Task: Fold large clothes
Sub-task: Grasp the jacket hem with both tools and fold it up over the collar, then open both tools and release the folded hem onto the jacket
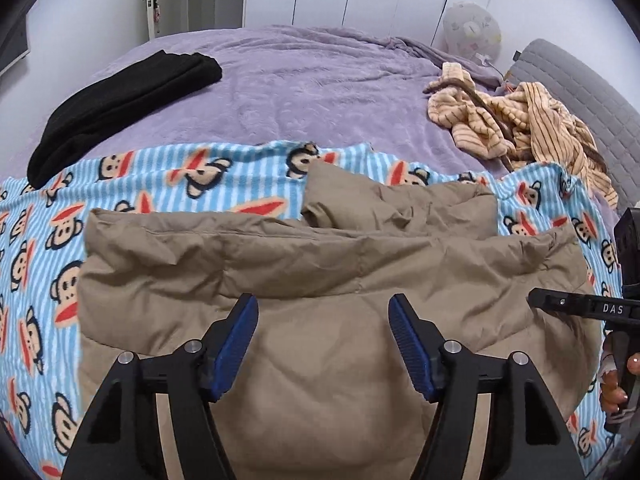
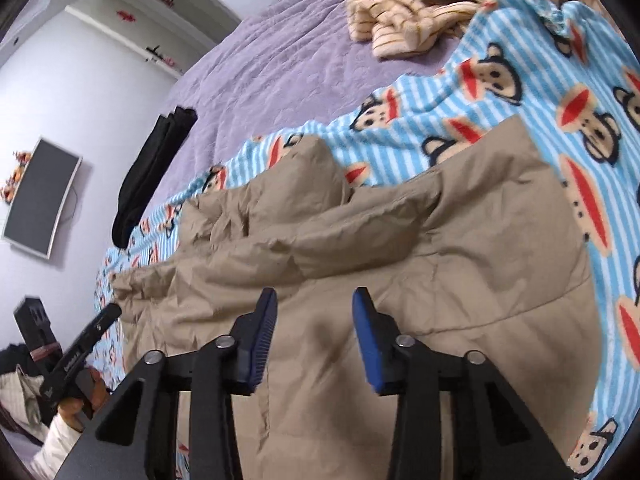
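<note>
The padded jacket (image 1: 320, 280) is plain khaki-tan. Under it, the blanket (image 1: 40, 264) has light-blue and white stripes with brown, red-mouthed monkey faces. Beyond the blanket, the bedspread (image 1: 304, 84) is lilac, the folded garment (image 1: 120, 108) black, the crumpled garment (image 1: 520, 120) cream with brown stripes.

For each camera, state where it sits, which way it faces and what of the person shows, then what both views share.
Left wrist: sits on the left gripper, faces across the bed over the tan jacket; the right gripper and its hand show at the right edge.
Right wrist: sits on the right gripper, tilted, facing the same jacket; the left gripper shows at lower left.
Shared: jacket, monkey blanket, black garment, striped garment.
</note>
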Demonstrator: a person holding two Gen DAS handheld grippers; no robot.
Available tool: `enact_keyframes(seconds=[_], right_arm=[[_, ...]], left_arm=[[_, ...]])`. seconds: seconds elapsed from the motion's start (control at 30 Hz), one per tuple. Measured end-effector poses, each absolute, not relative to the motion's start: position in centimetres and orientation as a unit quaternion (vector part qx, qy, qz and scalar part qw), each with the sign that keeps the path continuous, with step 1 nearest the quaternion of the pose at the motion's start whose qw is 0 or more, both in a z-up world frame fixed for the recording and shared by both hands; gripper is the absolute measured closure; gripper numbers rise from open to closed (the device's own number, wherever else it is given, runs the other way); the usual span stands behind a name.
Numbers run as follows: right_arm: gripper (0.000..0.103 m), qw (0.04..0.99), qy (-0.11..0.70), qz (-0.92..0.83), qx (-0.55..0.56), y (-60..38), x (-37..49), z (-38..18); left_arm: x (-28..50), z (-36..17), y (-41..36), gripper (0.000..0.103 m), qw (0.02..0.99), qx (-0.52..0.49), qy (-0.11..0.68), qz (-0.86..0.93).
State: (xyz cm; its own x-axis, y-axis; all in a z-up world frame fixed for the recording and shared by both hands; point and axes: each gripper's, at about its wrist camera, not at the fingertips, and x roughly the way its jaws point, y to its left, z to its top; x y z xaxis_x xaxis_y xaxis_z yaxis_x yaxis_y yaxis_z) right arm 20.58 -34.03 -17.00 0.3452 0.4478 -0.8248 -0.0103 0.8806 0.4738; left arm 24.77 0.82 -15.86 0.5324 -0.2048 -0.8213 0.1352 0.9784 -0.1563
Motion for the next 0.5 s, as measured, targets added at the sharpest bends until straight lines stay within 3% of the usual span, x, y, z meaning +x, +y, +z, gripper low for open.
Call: enact_keyframes(seconds=[0.23, 0.5], right_arm=[[0.071, 0.808, 0.558, 0.126, 0.140, -30.6, 23.0, -21.3], [0.072, 0.811, 0.557, 0.112, 0.139, -32.4, 25.6, -20.9]], left_arm=[[27.6, -20.5, -0.6, 0.034, 0.871, -0.038, 0.487, -0.046], [29.9, -19.8, 4.5, 0.034, 0.880, -0.019, 0.475, 0.010]])
